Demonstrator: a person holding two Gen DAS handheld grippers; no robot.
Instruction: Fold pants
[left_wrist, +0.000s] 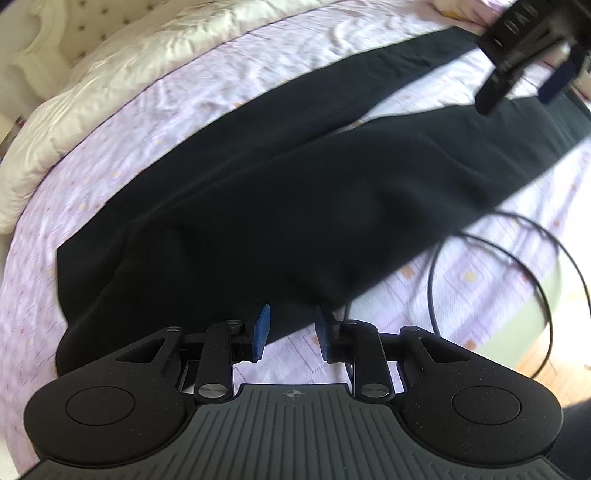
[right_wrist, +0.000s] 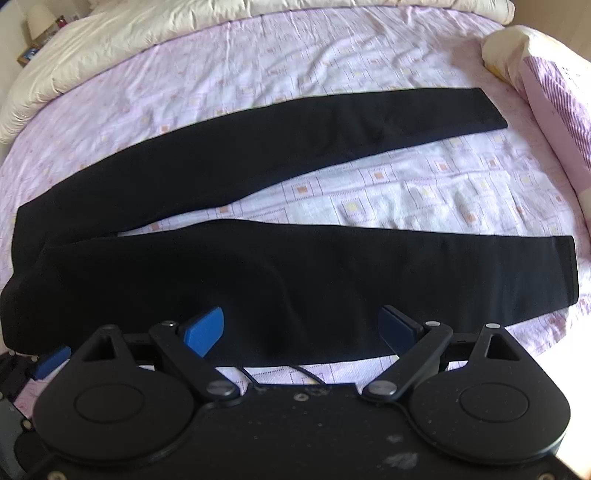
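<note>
Black pants (right_wrist: 295, 280) lie flat on a pink patterned bed sheet (right_wrist: 424, 192), legs spread apart and pointing right, waist at the left. In the left wrist view the pants (left_wrist: 295, 206) run from the waist near me to the upper right. My left gripper (left_wrist: 291, 332) is open, just above the near waist edge, holding nothing. My right gripper (right_wrist: 301, 332) is wide open over the near edge of the closer leg, empty. The right gripper (left_wrist: 524, 62) also shows in the left wrist view at the top right, over the legs.
A cream duvet (right_wrist: 147, 33) is bunched along the far side of the bed. A pillow (right_wrist: 546, 92) lies at the right end. A black cable (left_wrist: 517, 266) loops over the sheet and the bed's near edge. A nightstand (right_wrist: 40, 33) stands at the far left.
</note>
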